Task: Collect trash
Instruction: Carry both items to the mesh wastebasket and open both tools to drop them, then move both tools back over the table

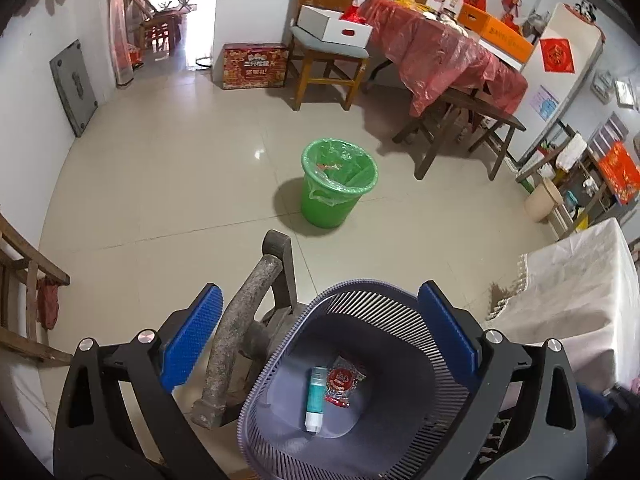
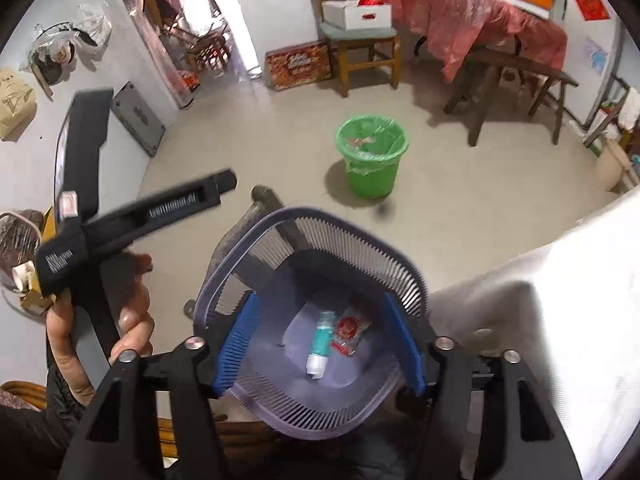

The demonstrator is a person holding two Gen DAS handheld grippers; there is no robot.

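Each claw point(image 1: 320, 340) has black triangular arms, silver screws and ribbed blue pads point(image 2: 236, 350); white lettering marks one handle.

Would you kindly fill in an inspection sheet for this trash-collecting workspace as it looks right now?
Surface: pale tiled floor, bare around the bins.
Job's things: purple slatted basket holding a teal-and-white tube and a red snack wrapper; green bin with a green liner stands further off, some red scraps inside.
Clutter: grey dusty metal frame beside the basket; red printed carton by the wall.
Grippers: left tongs open, straddling the basket rim; right tongs open above the basket, nothing between them.
Cables: nothing seen.
Surroundings: table under red plastic sheet, wooden stool, white cloth.
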